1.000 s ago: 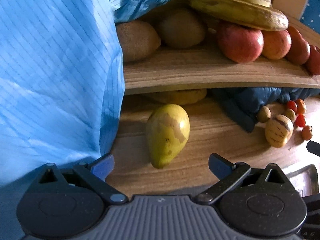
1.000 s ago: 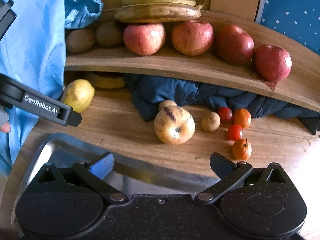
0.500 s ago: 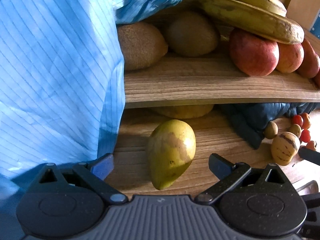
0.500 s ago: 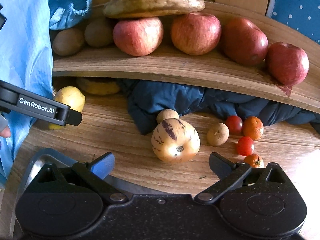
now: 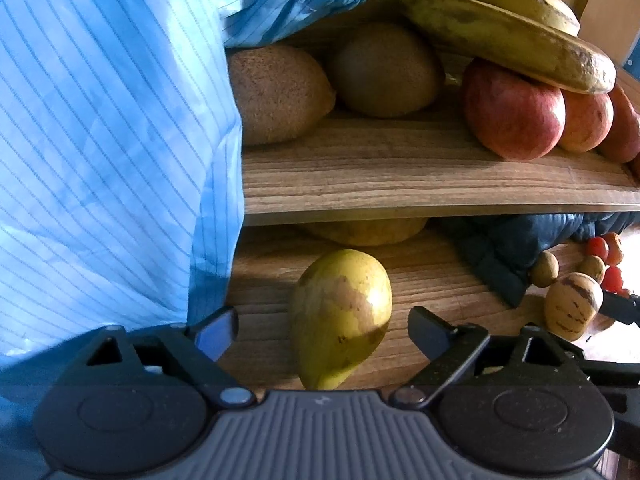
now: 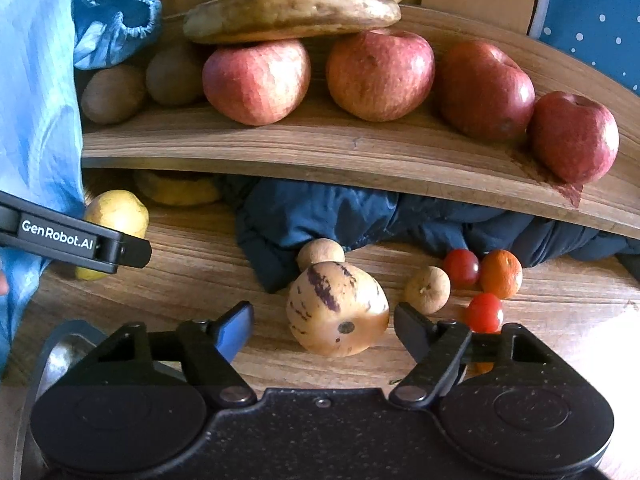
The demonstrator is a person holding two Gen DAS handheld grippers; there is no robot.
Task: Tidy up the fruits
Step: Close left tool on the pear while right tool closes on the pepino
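Shelf [image 6: 360,152] of curved wood carries most of the fruit: two kiwis [image 5: 276,92] at its left end by a blue sleeve [image 5: 112,140], then four red apples [image 6: 258,80] in a row toward its right end, with bananas [image 6: 292,12] resting on top of the leftmost apples. Below the shelf, on the wooden table [image 6: 200,280], a dark blue cloth [image 6: 320,216] is bunched under the shelf's front edge. In front of that cloth lies a striped pepino melon [image 6: 338,314], with small brown fruits [image 6: 427,290], cherry tomatoes [image 6: 461,268] and a small orange [image 6: 501,274] just to its right.

The right gripper [image 6: 324,324] straddles the melon; its jaws have just been closing, yet a gap shows on both sides, so it grips nothing.

Under the shelf's left end a yellow-green mango [image 5: 340,316] lies on the table, another yellowish fruit [image 5: 364,232] behind it. The left gripper [image 5: 320,332] brackets the mango, jaws wide though just narrowing, pads clear of the skin.

A metal rim [image 6: 56,356] shows at the table's near left edge; what it holds cannot be seen.
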